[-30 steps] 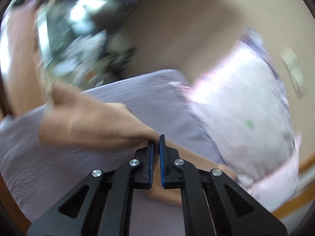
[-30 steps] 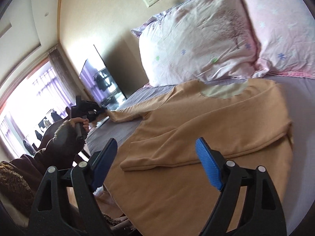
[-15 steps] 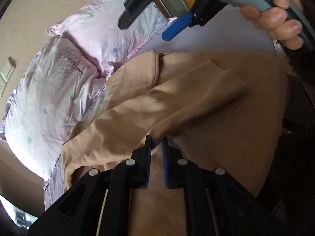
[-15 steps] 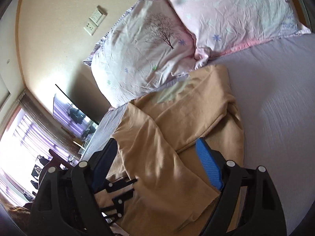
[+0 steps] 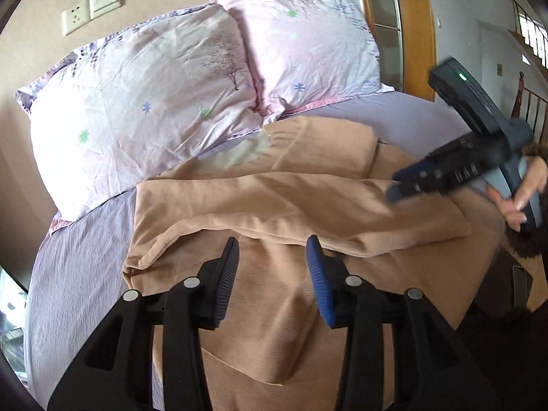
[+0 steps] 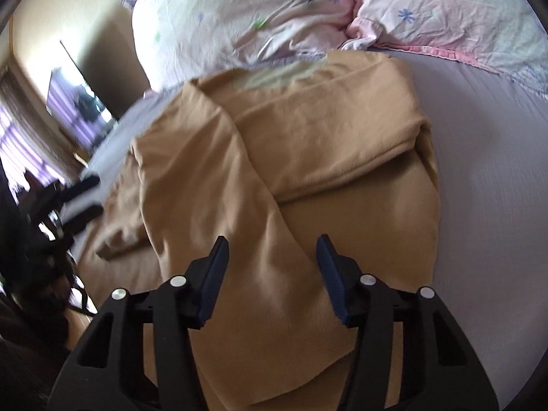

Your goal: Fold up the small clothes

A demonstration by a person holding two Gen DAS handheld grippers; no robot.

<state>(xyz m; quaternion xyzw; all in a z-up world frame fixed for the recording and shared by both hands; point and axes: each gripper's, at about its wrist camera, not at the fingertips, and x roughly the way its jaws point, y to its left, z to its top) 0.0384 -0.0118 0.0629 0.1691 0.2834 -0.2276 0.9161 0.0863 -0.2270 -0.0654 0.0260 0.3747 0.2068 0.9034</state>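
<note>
Released since half a second earlier, the tan sleeve [image 5: 308, 212] is now seen lying folded across the body of the tan top [image 5: 274, 308], and the left claw [image 5: 270, 274], which had been pinching that fabric, is shown spread and holding nothing above the lower half of the garment. The right claw [image 6: 270, 274] is likewise seen spread and empty over the same cloth, its blue pads [image 6: 330, 274] apart; in the left view it appears blurred at 3 o'clock [image 5: 445, 171], held in a hand [image 5: 524, 198]. The top is spread on the lavender bed sheet [image 5: 75, 274], its neckline [image 5: 243, 150] toward 12 o'clock and touching the two floral pillows [image 5: 154, 96], with a second folded flap [image 6: 325, 130] laid over the chest at about 1 o'clock. A wall socket [image 5: 90, 8] is visible at 11 o'clock. The garment is judged to be light, soft and limp, likely to sag and drag wherever it is not supported, and unlikely to slip from ridged pads. A hold at the two hem corners near 6 o'clock, pinched through all layers, is judged best, so that the lower half could be carried toward the neckline without the folded sleeves being disturbed.
</note>
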